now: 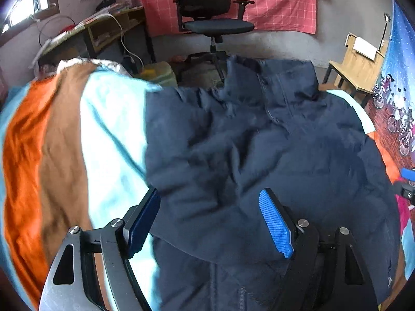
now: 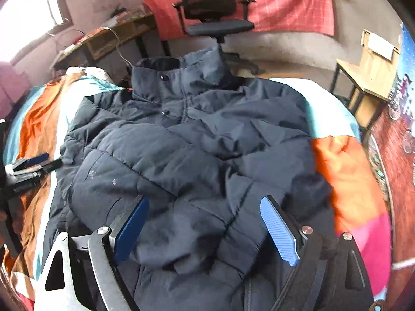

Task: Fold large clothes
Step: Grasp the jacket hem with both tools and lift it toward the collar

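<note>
A dark navy puffer jacket [image 1: 259,150] lies front up on a bed, collar at the far end, both sleeves folded across its chest; it also shows in the right wrist view [image 2: 186,142]. My left gripper [image 1: 210,220] is open and empty, hovering over the jacket's lower left part. My right gripper [image 2: 205,228] is open and empty, hovering over the folded sleeve near the hem. The right gripper shows at the right edge of the left wrist view [image 1: 407,181]; the left gripper shows at the left edge of the right wrist view [image 2: 36,165].
The bed has a striped cover [image 1: 59,142] of orange, brown and light blue. A black office chair [image 1: 210,13] stands beyond the bed. A cluttered desk [image 1: 109,28] is at the far left, a wooden stool [image 1: 355,67] at the right.
</note>
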A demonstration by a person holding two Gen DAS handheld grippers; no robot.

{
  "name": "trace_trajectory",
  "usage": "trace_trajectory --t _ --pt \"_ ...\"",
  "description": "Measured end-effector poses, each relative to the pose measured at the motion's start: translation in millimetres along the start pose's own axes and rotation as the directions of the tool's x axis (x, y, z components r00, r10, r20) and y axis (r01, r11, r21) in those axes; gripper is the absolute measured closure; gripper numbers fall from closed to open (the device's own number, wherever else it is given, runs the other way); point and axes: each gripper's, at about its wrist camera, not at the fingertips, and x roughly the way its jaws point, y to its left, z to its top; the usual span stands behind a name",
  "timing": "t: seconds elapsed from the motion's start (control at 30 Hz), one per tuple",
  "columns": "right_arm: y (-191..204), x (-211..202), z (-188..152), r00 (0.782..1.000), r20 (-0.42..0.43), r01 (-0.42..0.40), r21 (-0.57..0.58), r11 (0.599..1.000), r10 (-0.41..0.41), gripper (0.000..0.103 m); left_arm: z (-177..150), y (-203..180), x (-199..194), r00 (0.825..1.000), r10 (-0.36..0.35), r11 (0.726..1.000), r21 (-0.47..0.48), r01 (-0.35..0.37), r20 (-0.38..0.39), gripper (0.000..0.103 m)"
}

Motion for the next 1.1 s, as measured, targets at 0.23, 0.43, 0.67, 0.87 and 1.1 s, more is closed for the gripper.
trace_trajectory --t 0.23,0.43,0.67,0.87,1.1 --pt "13.6 -57.2 39.3 0.998 -0.047 0.04 0.111 0.993 -0.035 0.016 68.7 12.3 -21.6 1.0 0.01 0.997 0.081 -0.012 0.025 0.029" --pt "24.8 -87.9 76.1 0.997 -0.075 0.044 0.105 0.994 -0.036 0.014 106.2 13.4 -9.0 1.0 -0.008 0.999 0.043 0.007 0.017 0.029" --pt "25.3 -67.6 107.9 1.0 -0.024 0.02 0.019 1.0 -0.019 0.011 132.5 7.4 20.0 1.0 0.0 1.0 0.021 0.0 0.018 0.029" --pt "3.2 6.3 133.5 0.991 0.125 -0.052 -0.023 0.998 0.054 0.011 152.3 -16.6 67.0 0.999 0.034 0.999 0.039 -0.035 0.015 0.029" --pt "-25.1 88.7 181.3 0.98 0.168 -0.114 0.044 0.993 0.105 0.011 187.3 -21.7 113.1 0.993 0.115 0.991 -0.06 -0.116 -0.017 0.029"
